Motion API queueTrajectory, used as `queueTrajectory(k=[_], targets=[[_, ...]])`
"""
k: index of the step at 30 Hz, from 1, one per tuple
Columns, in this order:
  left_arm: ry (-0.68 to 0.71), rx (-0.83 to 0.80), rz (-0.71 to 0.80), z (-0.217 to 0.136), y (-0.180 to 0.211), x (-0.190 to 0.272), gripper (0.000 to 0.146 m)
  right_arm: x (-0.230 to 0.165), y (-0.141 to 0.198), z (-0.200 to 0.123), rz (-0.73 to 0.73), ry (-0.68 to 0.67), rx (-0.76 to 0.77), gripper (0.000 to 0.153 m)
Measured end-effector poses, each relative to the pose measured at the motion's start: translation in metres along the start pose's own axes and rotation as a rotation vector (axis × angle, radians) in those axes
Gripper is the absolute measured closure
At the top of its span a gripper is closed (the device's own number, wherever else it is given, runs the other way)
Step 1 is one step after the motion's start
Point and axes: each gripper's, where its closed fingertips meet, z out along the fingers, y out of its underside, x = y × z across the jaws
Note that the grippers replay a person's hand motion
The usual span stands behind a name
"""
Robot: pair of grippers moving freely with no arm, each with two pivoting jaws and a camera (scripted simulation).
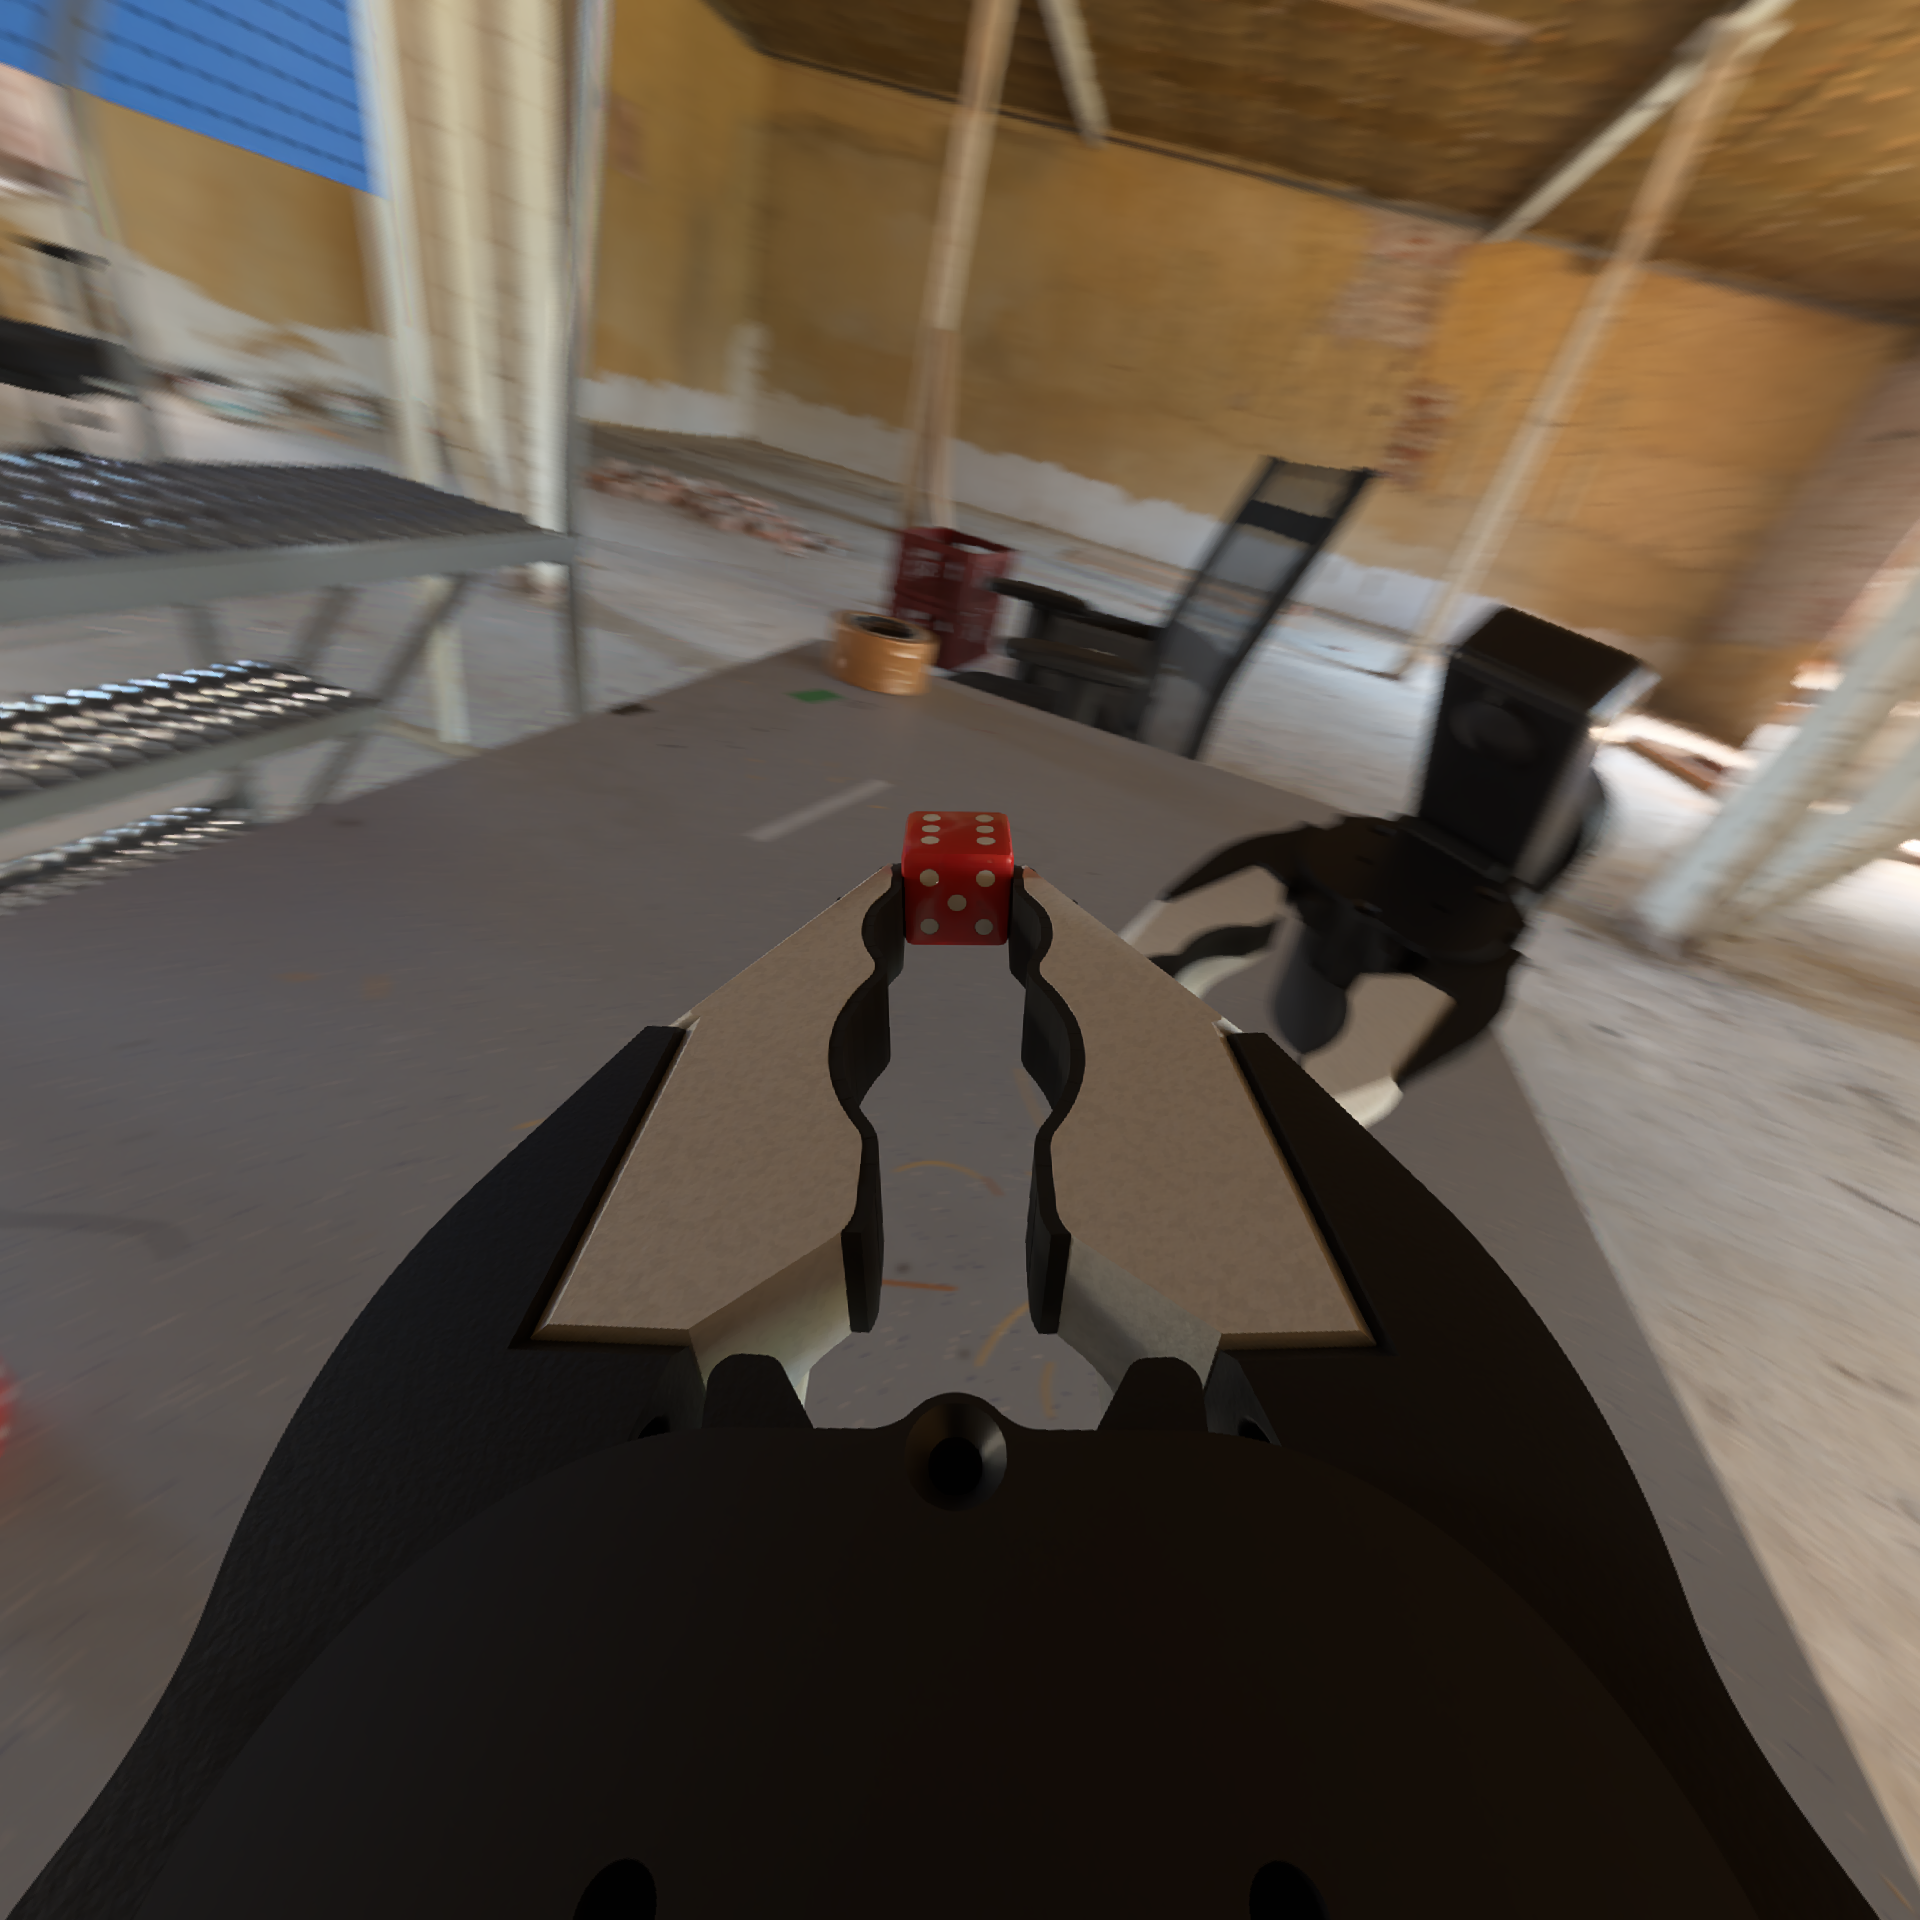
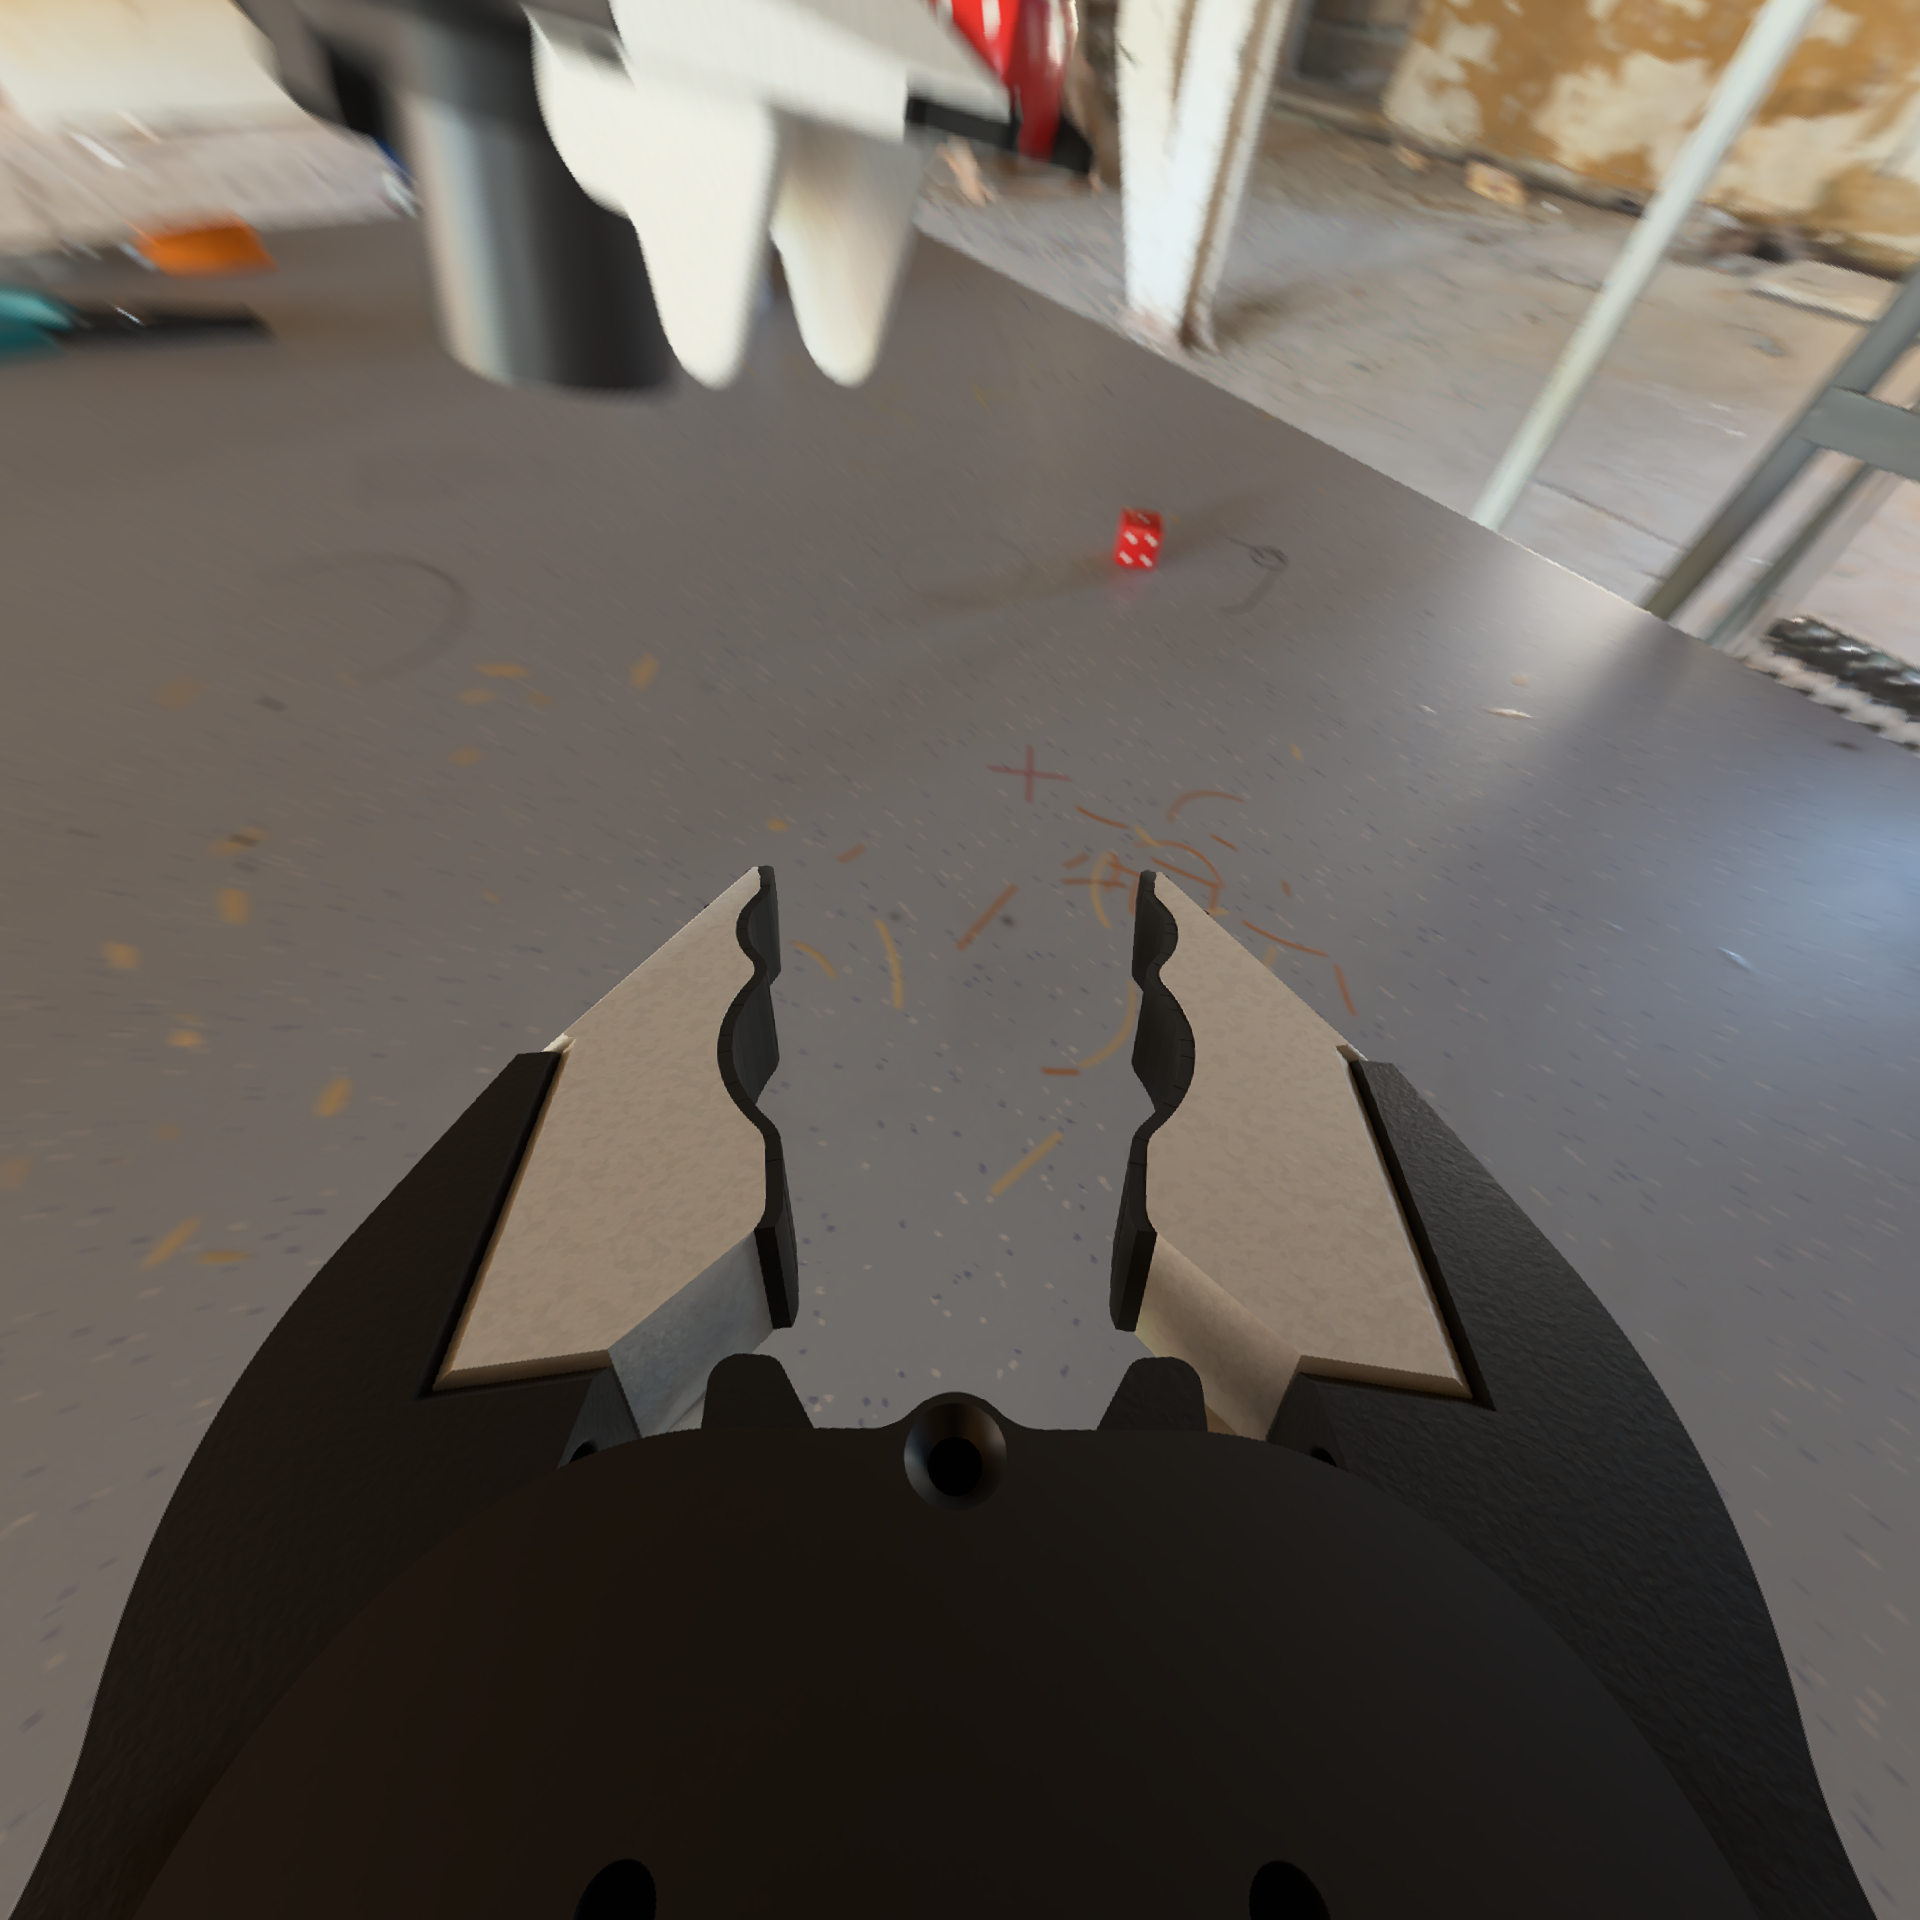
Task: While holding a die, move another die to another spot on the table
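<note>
In the left wrist view my left gripper (image 1: pixel 958 885) is shut on a red die (image 1: pixel 956 862) with white pips, pinched at the fingertips above the grey table (image 1: pixel 416 987). My right gripper (image 1: pixel 1340 935) shows farther off at the right, over the table's edge. In the right wrist view my right gripper (image 2: pixel 954 883) is open and empty, low over the table (image 2: pixel 520 779). A second red die (image 2: pixel 1139 538) lies on the table well ahead of it, slightly right. The left gripper (image 2: pixel 769 312) hangs blurred at the top of that view, fingers pointing down.
A roll of brown tape (image 1: pixel 881 649) sits at the table's far end, with a red crate (image 1: pixel 951 592) and a black chair (image 1: pixel 1195 623) beyond. Metal shelving (image 1: pixel 208 520) stands to the left. An orange object (image 2: pixel 197 244) and a teal one (image 2: pixel 31 322) lie far left.
</note>
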Motion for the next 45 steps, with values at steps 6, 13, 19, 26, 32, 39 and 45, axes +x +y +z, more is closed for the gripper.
queueTrajectory(k=[6, 13, 19, 26, 32, 39, 45], targets=[[-0.565, -0.097, 0.200, -0.059, -0.007, -0.044, 0.127, 0.047, 0.012, 0.000, 0.103, 0.250, -0.074, 0.083], [-0.765, -0.083, 0.024, -0.062, 0.061, -0.033, 0.127, 0.073, 0.009, -0.005, 0.227, 0.323, -0.008, 0.083], [-0.768, -0.082, -0.032, -0.058, 0.078, -0.036, 0.127, 0.077, 0.009, -0.006, 0.206, 0.358, -0.015, 0.089], [-0.756, -0.119, 0.010, -0.052, 0.081, -0.033, 0.127, 0.073, 0.019, -0.001, 0.236, 0.330, -0.036, 0.097], [-0.701, -0.190, -0.012, -0.044, 0.090, -0.034, 0.127, 0.069, 0.020, 0.001, 0.215, 0.314, -0.046, 0.103], [-0.647, -0.336, -0.038, -0.044, 0.098, -0.052, 0.127, 0.073, 0.019, -0.005, 0.216, 0.301, -0.036, 0.110], [-0.678, -0.306, -0.002, -0.056, 0.089, -0.048, 0.127, 0.076, 0.003, 0.017, 0.194, 0.228, -0.035, 0.114]])
